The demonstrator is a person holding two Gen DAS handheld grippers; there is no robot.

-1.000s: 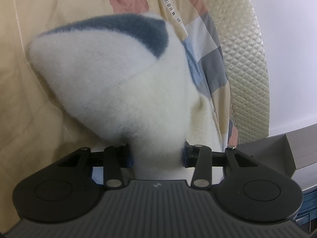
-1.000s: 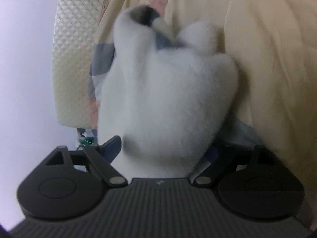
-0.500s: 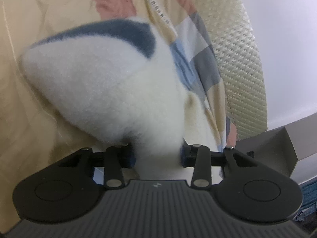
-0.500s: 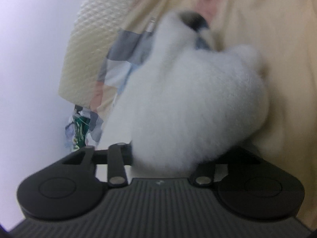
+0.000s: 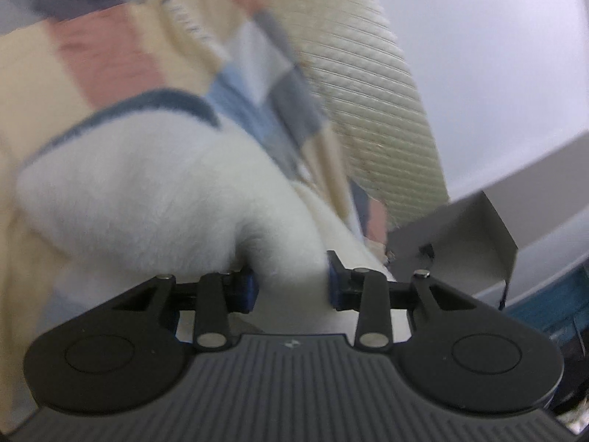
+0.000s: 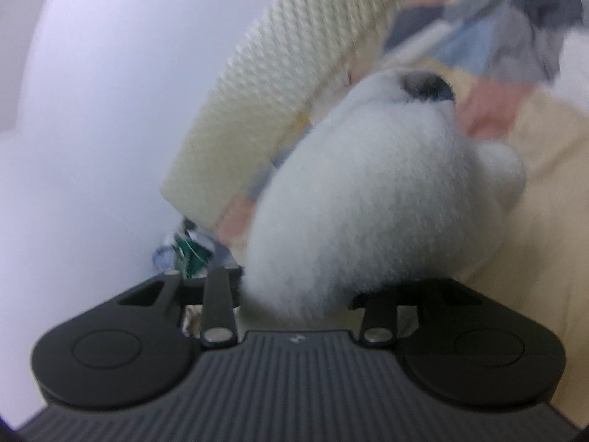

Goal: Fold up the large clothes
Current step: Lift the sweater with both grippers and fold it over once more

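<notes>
The left claw point(image 5: 291, 287) is clamped on a bunched fold of a fluffy white garment point(image 5: 147, 188), its blue pads point(image 5: 247, 291) pressed into the pile on either side; its jaws have just been closing a little further, with the fleece squeezed between them. From that pinch the garment swells up and away to the left in a thick rounded mass, edged along its upper side by a blue-grey trim point(image 5: 154, 105). The right claw point(image 6: 294, 302) has a grip on another part of the same fluffy white garment point(image 6: 368, 199): the pile fills the gap between its jaws and bulges out above them, hiding the pads, and those jaws have just come in sharply onto the fabric. At the far tip of that bulge there is a dark blue-grey patch point(image 6: 427, 88). The garment is held up off the bed at both ends, in front of a pale yellow bedspread point(image 6: 533, 221) with a patchwork of pink, blue and grey squares point(image 5: 257, 84). Behind the bedding stands a cream quilted headboard point(image 5: 386, 110) with a diamond pattern, and behind that a plain pale wall point(image 6: 92, 110). To the right of the left claw sits a grey box-like piece of furniture point(image 5: 464, 235), open at the top. Low in the right claw's view, below the end of the headboard, is something small and green point(image 6: 191, 254), too blurred to tell. Both views are smeared with motion.
</notes>
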